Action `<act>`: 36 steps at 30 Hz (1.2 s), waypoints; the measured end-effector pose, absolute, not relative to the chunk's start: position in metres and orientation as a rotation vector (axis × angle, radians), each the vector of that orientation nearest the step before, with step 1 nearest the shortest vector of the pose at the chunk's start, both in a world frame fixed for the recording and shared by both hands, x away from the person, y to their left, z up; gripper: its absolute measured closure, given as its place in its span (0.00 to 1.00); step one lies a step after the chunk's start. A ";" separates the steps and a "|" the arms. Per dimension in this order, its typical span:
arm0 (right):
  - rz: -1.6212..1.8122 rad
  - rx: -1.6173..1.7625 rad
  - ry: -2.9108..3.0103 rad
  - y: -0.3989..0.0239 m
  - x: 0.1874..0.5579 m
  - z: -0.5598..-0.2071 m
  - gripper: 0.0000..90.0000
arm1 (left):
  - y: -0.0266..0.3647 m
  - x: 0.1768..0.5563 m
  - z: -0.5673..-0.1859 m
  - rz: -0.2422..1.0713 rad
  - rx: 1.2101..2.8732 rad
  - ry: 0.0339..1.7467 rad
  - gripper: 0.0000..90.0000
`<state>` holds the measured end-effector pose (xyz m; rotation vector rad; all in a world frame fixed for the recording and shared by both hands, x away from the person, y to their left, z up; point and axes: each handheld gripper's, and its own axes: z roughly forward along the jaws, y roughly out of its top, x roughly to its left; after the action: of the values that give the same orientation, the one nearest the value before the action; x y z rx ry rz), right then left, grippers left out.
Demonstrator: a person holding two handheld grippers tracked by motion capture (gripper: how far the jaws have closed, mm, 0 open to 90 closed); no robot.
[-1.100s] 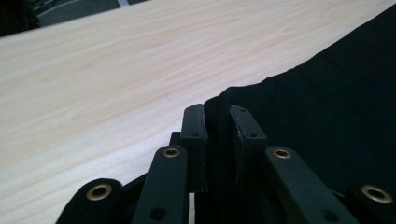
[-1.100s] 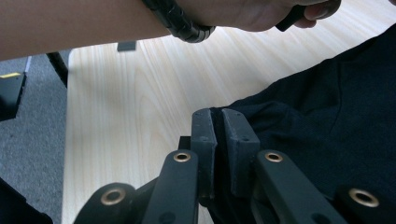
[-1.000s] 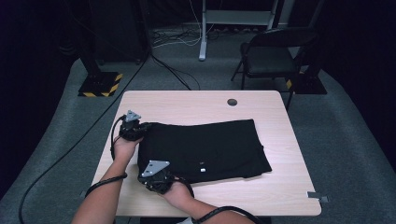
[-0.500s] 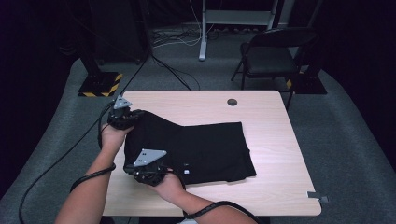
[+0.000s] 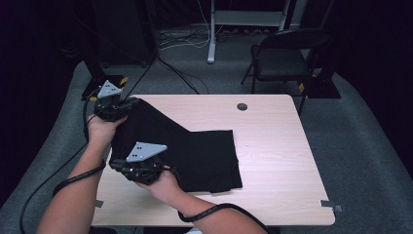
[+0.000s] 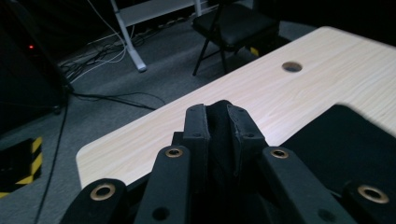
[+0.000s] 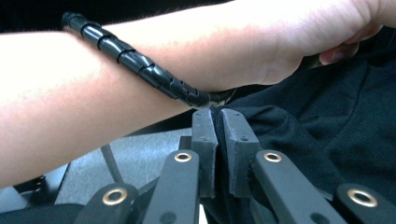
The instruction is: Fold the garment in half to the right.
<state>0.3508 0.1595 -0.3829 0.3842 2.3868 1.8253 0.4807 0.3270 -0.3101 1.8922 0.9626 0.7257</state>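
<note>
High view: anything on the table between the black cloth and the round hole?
Nothing. In the high view, bare wood runs from the black cloth up to the round hole; the left gripper view shows the same bare stretch.

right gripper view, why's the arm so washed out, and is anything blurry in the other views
Right gripper view: the bare forearm sits close to the lens and catches strong light, so it blows out pale, while the black fabric garment stays dark with visible weave. Left gripper view: the garment's edge is slightly smeared. High view: the light wooden table is lit, the surroundings dim.
</note>
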 end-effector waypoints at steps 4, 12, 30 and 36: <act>1.830 0.354 2.353 0.148 0.352 -0.370 0.94 | 0.316 0.487 -0.310 0.680 1.905 0.987 0.88; 1.794 0.385 2.335 0.109 0.359 -0.371 0.93 | 0.283 0.503 -0.318 0.601 1.900 1.025 0.88; 1.782 0.498 2.320 0.070 0.361 -0.390 0.93 | 0.240 0.516 -0.341 0.563 1.920 1.027 0.88; 1.778 0.534 2.313 0.059 0.360 -0.396 0.93 | 0.227 0.517 -0.347 0.551 1.928 1.007 0.88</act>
<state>0.3602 0.0591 -0.3963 0.5339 2.3130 1.7783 0.5169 0.2270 -0.3466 1.9285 1.0071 0.5514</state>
